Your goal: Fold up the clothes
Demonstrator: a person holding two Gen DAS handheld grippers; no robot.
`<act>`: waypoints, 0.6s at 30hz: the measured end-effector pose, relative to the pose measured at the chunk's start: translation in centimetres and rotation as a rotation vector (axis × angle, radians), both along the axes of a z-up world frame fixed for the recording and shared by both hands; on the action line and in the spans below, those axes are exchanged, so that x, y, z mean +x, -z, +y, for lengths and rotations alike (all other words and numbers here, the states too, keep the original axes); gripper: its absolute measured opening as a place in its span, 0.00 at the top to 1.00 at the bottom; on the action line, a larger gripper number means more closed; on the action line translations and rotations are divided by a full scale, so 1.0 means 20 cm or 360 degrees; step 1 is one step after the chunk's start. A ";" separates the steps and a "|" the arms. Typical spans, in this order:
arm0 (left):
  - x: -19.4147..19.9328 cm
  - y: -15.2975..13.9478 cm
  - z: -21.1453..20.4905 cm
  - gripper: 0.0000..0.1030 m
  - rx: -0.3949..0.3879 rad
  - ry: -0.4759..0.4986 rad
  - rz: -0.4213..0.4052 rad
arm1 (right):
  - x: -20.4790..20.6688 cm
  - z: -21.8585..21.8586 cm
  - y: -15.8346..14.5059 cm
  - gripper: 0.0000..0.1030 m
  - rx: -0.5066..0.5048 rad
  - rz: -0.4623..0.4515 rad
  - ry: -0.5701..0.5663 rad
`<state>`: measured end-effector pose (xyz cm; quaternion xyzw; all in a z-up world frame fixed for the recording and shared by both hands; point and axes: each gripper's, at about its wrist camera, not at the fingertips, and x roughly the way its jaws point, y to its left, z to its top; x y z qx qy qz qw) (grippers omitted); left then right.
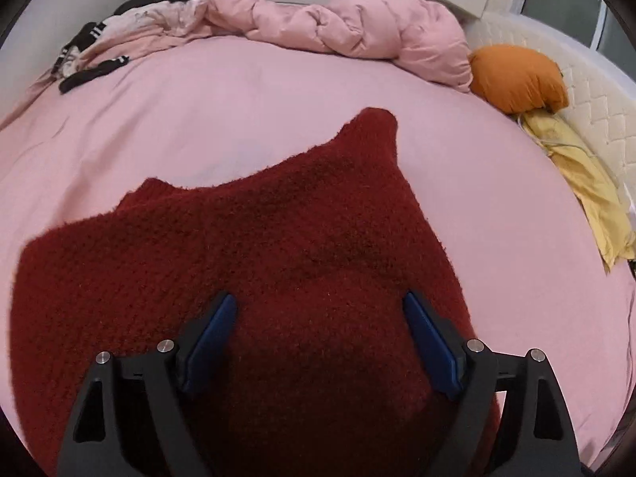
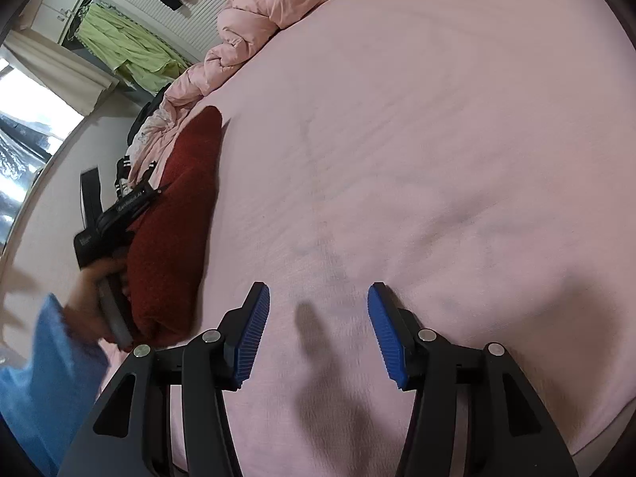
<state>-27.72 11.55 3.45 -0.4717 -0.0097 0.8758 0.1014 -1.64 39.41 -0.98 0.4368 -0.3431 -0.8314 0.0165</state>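
A dark red knitted garment (image 1: 258, 258) lies spread on the pink bed sheet (image 1: 198, 119). My left gripper (image 1: 320, 302) hovers over its near part, open, with the blue pads wide apart and nothing pinched between them. In the right wrist view the same red garment (image 2: 179, 218) lies at the left, with the left gripper's body (image 2: 119, 214) and a hand (image 2: 95, 290) in a blue sleeve beside it. My right gripper (image 2: 318, 298) stands open over bare pink sheet (image 2: 417, 139), to the right of the garment, holding nothing.
A crumpled pink duvet (image 1: 338, 24) lies along the far side of the bed. An orange cushion (image 1: 516, 79) and yellow cloth (image 1: 584, 183) sit at the right by a white quilted mattress edge (image 1: 596, 91). Black-and-white clothes (image 1: 91, 67) lie far left. Green clothes (image 2: 123, 51) hang beyond.
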 end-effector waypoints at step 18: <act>0.41 -0.11 -0.11 0.17 -0.0138 0.0062 0.0051 | -0.01 -0.02 0.00 0.49 0.0079 0.0013 -0.0016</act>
